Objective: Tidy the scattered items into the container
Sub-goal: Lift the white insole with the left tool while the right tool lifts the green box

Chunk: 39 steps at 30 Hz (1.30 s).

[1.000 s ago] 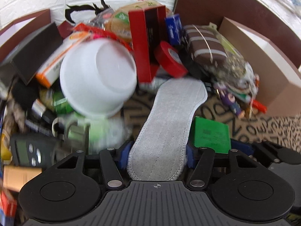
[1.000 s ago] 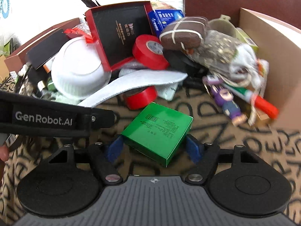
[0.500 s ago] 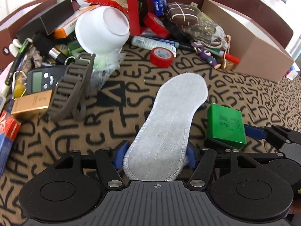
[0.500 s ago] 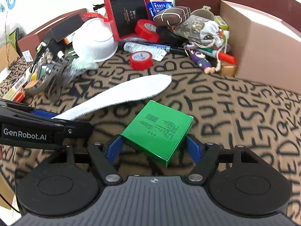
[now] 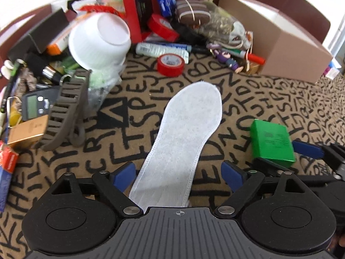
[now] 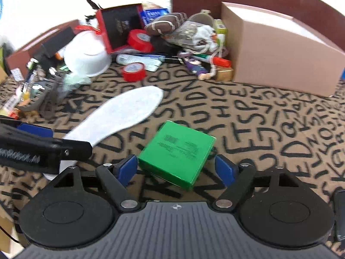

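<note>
A grey shoe insole (image 5: 183, 142) lies on the lettered cloth between the blue pads of my left gripper (image 5: 178, 173), which is open with a gap on each side of the insole. It also shows in the right wrist view (image 6: 116, 116). A green box (image 6: 179, 151) sits between the pads of my right gripper (image 6: 176, 168); the left pad touches it, the right pad stands just off it. The box also shows in the left wrist view (image 5: 271, 142). A cardboard box container (image 5: 278, 43) stands at the back right.
A pile of clutter lines the back: white bowl (image 5: 99, 41), red tape roll (image 5: 170, 64), red-black box (image 5: 138, 10), marker (image 5: 250, 56), toy figure (image 5: 228, 59). A brown strap (image 5: 64, 110), calculator (image 5: 34, 105) and gold box (image 5: 28, 131) lie left.
Both grippers pulled back from the pile toward the near cloth, carrying insole and green box. The left jaws have opened and the insole now lies loose between them.
</note>
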### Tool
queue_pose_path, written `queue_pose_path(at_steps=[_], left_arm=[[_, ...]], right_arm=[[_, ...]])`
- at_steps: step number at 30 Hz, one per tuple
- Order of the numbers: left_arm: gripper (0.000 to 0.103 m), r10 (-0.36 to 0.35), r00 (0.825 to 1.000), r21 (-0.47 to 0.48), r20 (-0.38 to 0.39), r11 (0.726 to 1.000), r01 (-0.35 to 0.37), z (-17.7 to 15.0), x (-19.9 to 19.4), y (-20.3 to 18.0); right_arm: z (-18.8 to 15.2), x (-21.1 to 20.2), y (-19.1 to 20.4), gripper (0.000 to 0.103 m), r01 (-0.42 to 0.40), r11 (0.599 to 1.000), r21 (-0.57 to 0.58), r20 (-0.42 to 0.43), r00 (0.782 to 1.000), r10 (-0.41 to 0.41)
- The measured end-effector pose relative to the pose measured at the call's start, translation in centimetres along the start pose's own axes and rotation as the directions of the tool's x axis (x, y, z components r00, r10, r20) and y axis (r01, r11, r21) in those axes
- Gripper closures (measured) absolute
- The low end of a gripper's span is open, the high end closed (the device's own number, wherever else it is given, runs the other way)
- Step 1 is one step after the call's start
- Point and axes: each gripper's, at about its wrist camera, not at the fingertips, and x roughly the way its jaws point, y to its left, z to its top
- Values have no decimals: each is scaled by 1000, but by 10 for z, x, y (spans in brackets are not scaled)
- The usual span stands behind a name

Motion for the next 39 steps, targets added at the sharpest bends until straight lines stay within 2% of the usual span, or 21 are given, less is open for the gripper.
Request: queue_pose_path(at_steps=[9, 11, 13, 14, 19, 24, 33, 39], left_arm=[[9, 39, 999, 31, -6, 999, -38, 5, 19, -2], [13, 61, 998, 48, -4, 997, -61, 5, 20, -5], [32, 83, 996, 63, 9, 994, -84, 5, 18, -6], [36, 83, 996, 61, 14, 995, -84, 6, 17, -5], [43, 83, 996, 54, 19, 995, -84, 6, 14, -4], [45, 81, 996, 47, 23, 995, -82, 4, 11, -5], [46, 81, 996, 31, 21, 996, -82, 1, 4, -4], [38, 83, 996, 13, 24, 996, -84, 0, 7, -3]], right_arm=[[1, 4, -7, 20, 39, 999, 16, -26, 999, -39], [3, 5, -7, 20, 47, 999, 14, -27, 999, -47], [3, 5, -6, 20, 54, 998, 12, -27, 998, -54], [4, 5, -5, 20, 57, 998, 11, -27, 998, -57], [5, 5, -2, 20, 70, 998, 1, -29, 997, -70], [6, 1, 1, 20, 52, 999, -8, -26, 998, -52], [8, -2, 2, 22, 74, 997, -13, -20, 997, -75], [5, 3, -2, 27, 77, 997, 7, -47, 996, -76]])
